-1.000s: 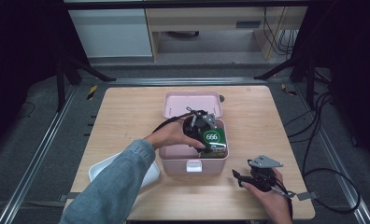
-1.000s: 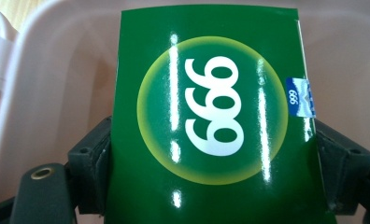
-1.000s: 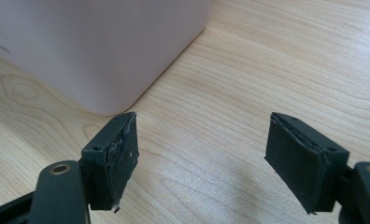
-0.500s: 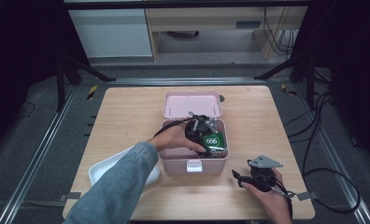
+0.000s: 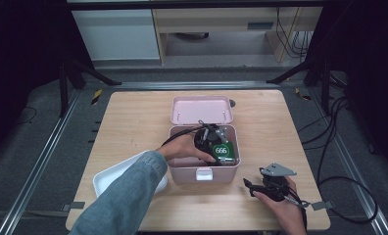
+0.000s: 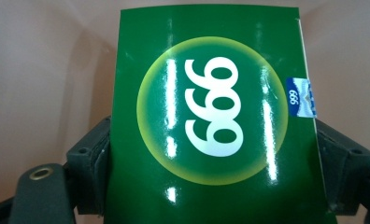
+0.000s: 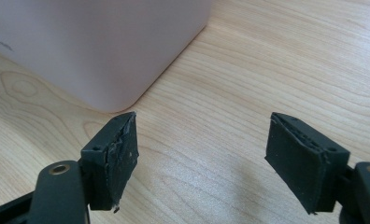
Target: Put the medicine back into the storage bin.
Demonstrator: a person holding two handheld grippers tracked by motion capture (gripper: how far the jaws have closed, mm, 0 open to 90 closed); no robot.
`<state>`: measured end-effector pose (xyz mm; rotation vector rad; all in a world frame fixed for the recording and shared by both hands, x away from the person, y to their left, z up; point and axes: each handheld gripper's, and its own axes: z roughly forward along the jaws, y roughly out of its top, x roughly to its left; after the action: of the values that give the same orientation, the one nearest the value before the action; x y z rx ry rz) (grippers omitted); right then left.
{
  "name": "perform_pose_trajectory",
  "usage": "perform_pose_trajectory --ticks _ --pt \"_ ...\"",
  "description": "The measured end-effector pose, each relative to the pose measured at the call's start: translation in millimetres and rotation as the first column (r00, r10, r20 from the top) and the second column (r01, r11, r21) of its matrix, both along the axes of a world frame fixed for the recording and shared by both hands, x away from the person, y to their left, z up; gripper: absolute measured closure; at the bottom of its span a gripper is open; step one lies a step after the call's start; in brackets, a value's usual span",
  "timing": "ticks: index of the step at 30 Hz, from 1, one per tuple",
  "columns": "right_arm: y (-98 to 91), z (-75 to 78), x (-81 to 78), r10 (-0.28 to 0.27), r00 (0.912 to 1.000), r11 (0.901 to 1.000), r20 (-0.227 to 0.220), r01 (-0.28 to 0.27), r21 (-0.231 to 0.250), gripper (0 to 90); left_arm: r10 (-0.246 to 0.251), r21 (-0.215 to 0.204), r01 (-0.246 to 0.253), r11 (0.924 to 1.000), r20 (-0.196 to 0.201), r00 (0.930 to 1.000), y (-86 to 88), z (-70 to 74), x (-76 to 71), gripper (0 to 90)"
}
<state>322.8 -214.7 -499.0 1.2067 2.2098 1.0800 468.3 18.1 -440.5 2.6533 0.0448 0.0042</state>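
— Gripping anything, that left gripper?

— Yes. Its jaws are pinched on a green pack, one jaw on each long edge. The glossy face points straight at its camera, with "666" in white inside a pale yellow-green disc, and a small blue tab on the pack's edge by the far-side jaw.

— Where is the pack?

— Between those jaws, down inside the pink box. Pink walls show behind the pack on both sides in the left gripper view. From the high view the green face sits toward the box's right side, with the left hand reaching over the near-left rim.

— Touching the bottom?

— Cannot tell; the pack hides what lies beneath it.

— And the lid?

— The lid is swung back flat on the table, beyond the box and the left gripper.

— The other tool?

— The right gripper has its jaws spread wide with nothing between them, only wood grain. It hovers low over the table, held in the right hand. Ahead and to the left of its jaws is a rounded corner of the box, near but apart.

— Anything else?

— A white tray lies near the left forearm, just beside the box; the blue sleeve crosses over it.
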Motion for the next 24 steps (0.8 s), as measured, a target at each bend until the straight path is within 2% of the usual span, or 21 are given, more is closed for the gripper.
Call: perform_pose_trajectory --ticks 14,17,20,24 --pt "0.6 -0.4 0.1 0.001 1.0 1.0 -0.004 -0.001 -0.006 23.6 -0.003 0.053 0.003 0.9986 0.009 1.0 2.3 -0.2 -0.3 14.3" --pt "0.5 -0.4 0.0 0.0 1.0 1.0 -0.006 0.0 -0.008 22.8 0.012 0.02 -0.012 0.9997 0.006 0.9999 6.2 7.9 -0.5 12.8" --pt "0.5 -0.2 0.0 0.0 1.0 1.0 -0.003 0.0 -0.006 22.7 0.024 -0.01 -0.024 0.9997 0.024 0.9994 12.0 21.8 -2.6 12.0" --pt "0.5 0.0 0.5 0.0 1.0 1.0 -0.003 0.0 -0.006 22.5 0.056 -0.078 -0.053 0.9955 0.036 0.9978 22.3 41.7 -4.6 11.2"
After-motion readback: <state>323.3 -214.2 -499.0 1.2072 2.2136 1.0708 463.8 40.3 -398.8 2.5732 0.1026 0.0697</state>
